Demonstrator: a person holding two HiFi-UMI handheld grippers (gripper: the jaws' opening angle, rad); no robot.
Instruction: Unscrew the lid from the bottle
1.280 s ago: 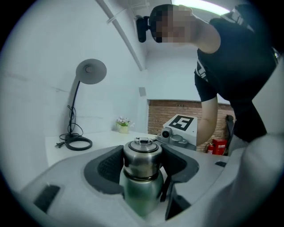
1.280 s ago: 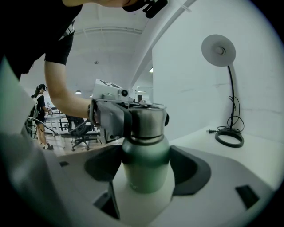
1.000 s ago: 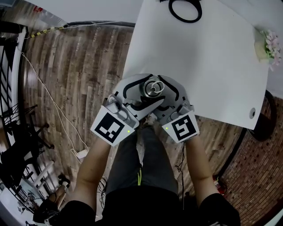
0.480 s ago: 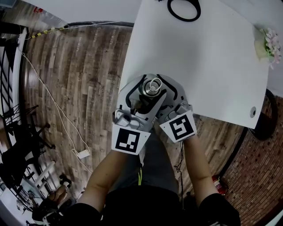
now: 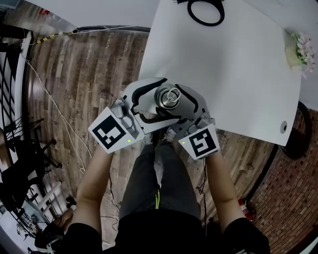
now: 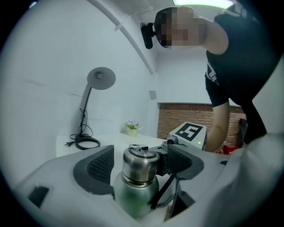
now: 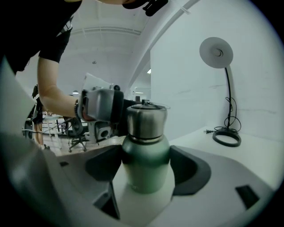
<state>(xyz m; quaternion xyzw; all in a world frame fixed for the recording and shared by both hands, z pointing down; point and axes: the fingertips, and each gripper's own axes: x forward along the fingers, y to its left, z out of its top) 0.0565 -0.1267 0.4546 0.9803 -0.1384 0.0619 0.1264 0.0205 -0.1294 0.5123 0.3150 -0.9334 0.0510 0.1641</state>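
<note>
A green bottle (image 7: 146, 166) with a steel lid (image 6: 140, 163) stands at the near edge of the white table (image 5: 238, 59). The lid (image 5: 168, 97) shows from above between both grippers. My left gripper (image 6: 140, 162) is level with the lid. Its jaws are opening, and both dark pads (image 6: 100, 166) stand clear of the lid with a gap on each side. My right gripper (image 7: 146, 170) sits lower, shut on the green body, with its pads (image 7: 191, 170) pressed to both sides. In the head view the left gripper (image 5: 160, 99) and the right gripper (image 5: 175, 105) cross around the bottle.
A desk lamp (image 6: 101, 80) with a black ring base (image 5: 205, 10) and its cable stands at the table's far edge. A small flower pot (image 5: 298, 52) sits at the far right. Wooden floor (image 5: 84, 74) lies left of the table, and the person's legs are just below the grippers.
The left gripper twisted around the lid, then swung its rear back out to the left. Its jaws have spread off the lid. The right gripper and bottle stayed put.
</note>
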